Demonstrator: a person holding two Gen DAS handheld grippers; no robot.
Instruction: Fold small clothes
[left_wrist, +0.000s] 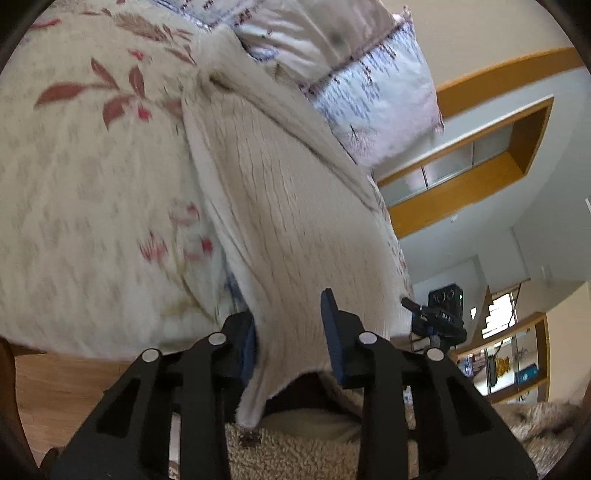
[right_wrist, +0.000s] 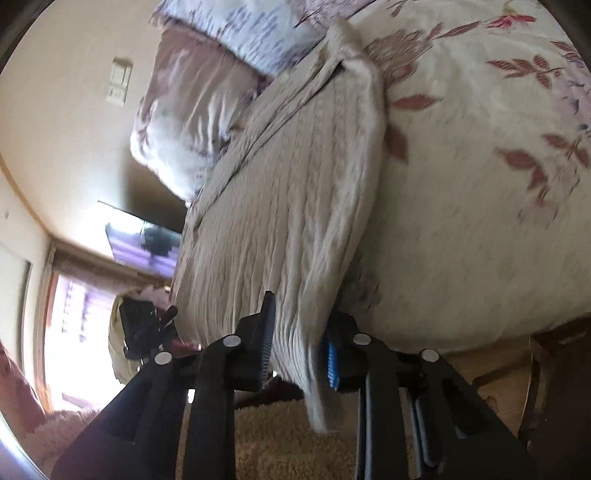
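Observation:
A cream ribbed knit garment (left_wrist: 280, 206) (right_wrist: 280, 192) lies stretched lengthwise on the flowered bedspread (left_wrist: 92, 184) (right_wrist: 461, 221), its near hem reaching past the bed's edge. My left gripper (left_wrist: 290, 339) is shut on the hem's left corner, with cloth filling the gap between its blue pads. My right gripper (right_wrist: 299, 343) is shut on the right corner, where the knit is bunched between the pads and a flap hangs below. Each wrist view shows the other gripper off to the side, the right gripper (left_wrist: 439, 317) and the left gripper (right_wrist: 144, 325).
A patterned pillow (left_wrist: 376, 96) (right_wrist: 229, 37) lies at the garment's far end. A shaggy beige carpet (left_wrist: 295, 450) (right_wrist: 280, 435) is below the grippers, with wooden floor (left_wrist: 62, 384) beside it. A wooden wall niche (left_wrist: 461, 166), a wall screen (right_wrist: 144, 240) and a bright window (right_wrist: 81, 325) lie beyond.

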